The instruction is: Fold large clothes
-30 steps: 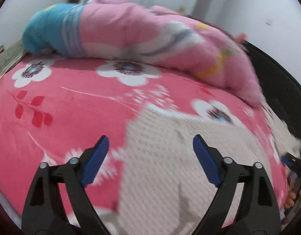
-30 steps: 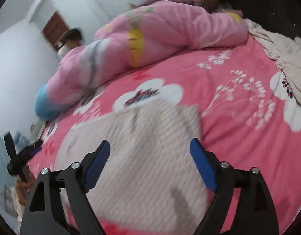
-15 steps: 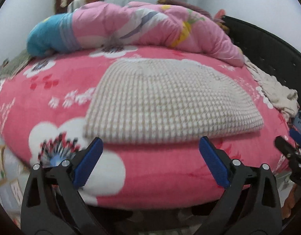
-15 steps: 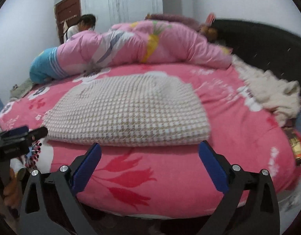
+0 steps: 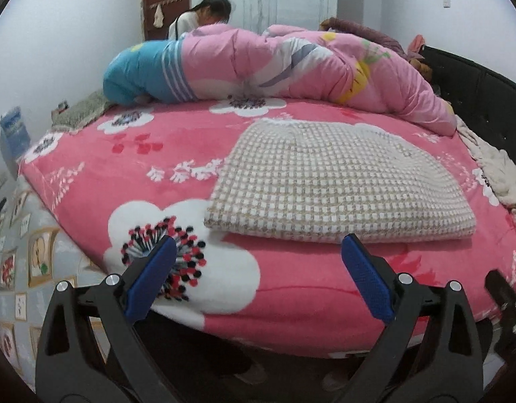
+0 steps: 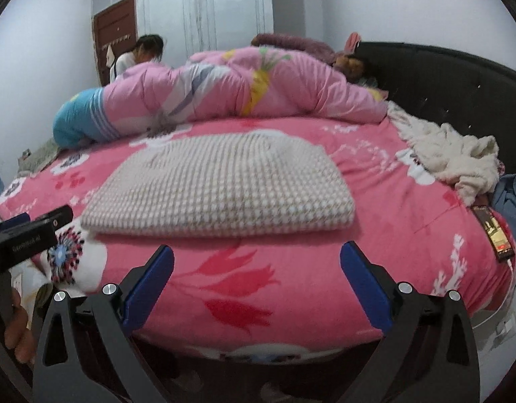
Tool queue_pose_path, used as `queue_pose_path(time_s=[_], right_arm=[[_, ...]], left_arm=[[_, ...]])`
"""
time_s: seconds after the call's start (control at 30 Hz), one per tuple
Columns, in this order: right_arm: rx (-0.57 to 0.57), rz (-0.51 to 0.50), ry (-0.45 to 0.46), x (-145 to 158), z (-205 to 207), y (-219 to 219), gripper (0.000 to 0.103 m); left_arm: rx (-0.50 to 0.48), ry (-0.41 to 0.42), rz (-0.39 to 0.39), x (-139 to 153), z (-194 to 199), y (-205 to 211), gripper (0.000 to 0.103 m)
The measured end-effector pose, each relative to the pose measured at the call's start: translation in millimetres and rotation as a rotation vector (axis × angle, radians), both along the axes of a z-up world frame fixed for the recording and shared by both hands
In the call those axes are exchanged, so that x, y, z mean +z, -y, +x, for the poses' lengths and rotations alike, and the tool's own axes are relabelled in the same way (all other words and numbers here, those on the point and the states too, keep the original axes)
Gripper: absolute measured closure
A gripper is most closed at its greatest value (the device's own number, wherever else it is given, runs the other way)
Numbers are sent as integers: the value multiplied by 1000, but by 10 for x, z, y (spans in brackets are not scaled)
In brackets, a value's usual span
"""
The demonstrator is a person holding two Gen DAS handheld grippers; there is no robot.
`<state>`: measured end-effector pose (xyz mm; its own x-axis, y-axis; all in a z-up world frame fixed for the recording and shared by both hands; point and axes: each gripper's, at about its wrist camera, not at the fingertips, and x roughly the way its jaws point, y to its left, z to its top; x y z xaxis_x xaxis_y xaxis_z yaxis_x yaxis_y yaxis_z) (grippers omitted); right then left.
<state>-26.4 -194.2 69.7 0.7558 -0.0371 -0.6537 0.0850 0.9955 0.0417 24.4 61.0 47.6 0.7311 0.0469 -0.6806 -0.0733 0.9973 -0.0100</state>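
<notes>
1. Two claws hang off the near edge of the bed, both gaping wide with nothing between the pads; their jaws have just been opening. The left claw faces the near left corner of the garment; the right claw sits below its near fold.

2. Left to right on the bed: a grey knit at the far left edge, the pink quilt heaped along the far side, the checked garment folded flat in the middle, a cream throw near the headboard, and a phone at the right edge.

3. The garment looks folded into a thick, tidy pad, so this piece seems close to done. I judge the step in hand is checking it, then one last fold or the next piece.

4. To do it well: if folding again, take both near corners at once, pinch all layers, lift evenly, and lay edge to edge.

5. Keep clear of the throw and the phone.
</notes>
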Motion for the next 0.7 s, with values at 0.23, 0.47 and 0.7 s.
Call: queue_pose_path(time_s=[0.23, 0.47, 0.7], right_arm=[[-3, 11, -44, -124, 58, 18, 7], [16, 4, -85, -202, 159, -17, 7], [23, -4, -100, -241, 215, -38, 7]], left_arm=[[-17, -60, 49, -141, 19, 193, 8], [-37, -80, 51, -229, 41, 334, 8], [-55, -107, 48, -297, 79, 389, 8]])
